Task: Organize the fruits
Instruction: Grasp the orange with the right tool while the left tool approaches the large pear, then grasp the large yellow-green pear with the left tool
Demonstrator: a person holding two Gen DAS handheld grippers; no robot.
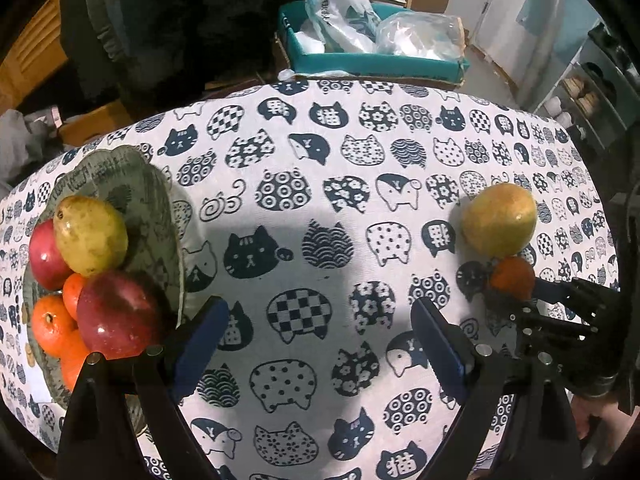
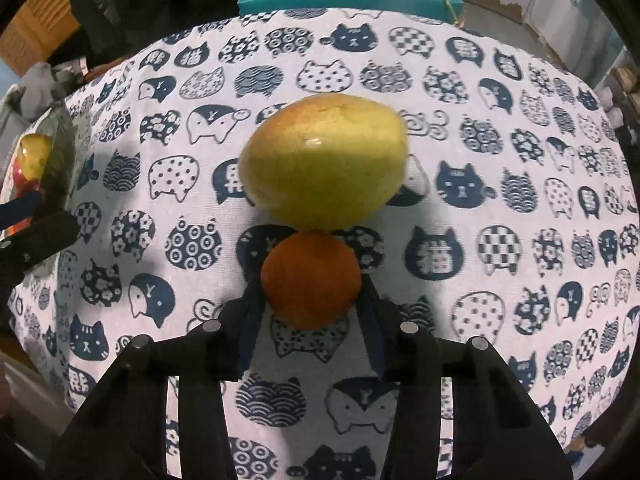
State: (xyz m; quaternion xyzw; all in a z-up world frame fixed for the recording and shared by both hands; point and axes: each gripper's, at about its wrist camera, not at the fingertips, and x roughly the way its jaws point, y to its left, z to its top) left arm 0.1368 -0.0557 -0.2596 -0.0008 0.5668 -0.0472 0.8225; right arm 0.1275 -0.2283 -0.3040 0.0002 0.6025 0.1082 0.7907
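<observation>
A green leaf-shaped plate (image 1: 152,200) at the table's left holds a yellow-green mango (image 1: 91,236), two red apples (image 1: 116,314) and several tangerines (image 1: 50,326). My left gripper (image 1: 316,340) is open and empty over the cloth, just right of the plate. My right gripper (image 2: 310,292) is shut on a tangerine (image 2: 311,278) that touches a second mango (image 2: 324,160) lying just beyond it. Both also show in the left wrist view, the tangerine (image 1: 513,278) below the mango (image 1: 499,218), with the right gripper (image 1: 516,292) reaching in from the right.
The table wears a white cloth with navy cat prints (image 1: 320,200). Behind its far edge stands a teal box (image 1: 376,62) with plastic bags. The plate's edge (image 2: 60,152) and my left gripper's finger (image 2: 24,208) show at the left of the right wrist view.
</observation>
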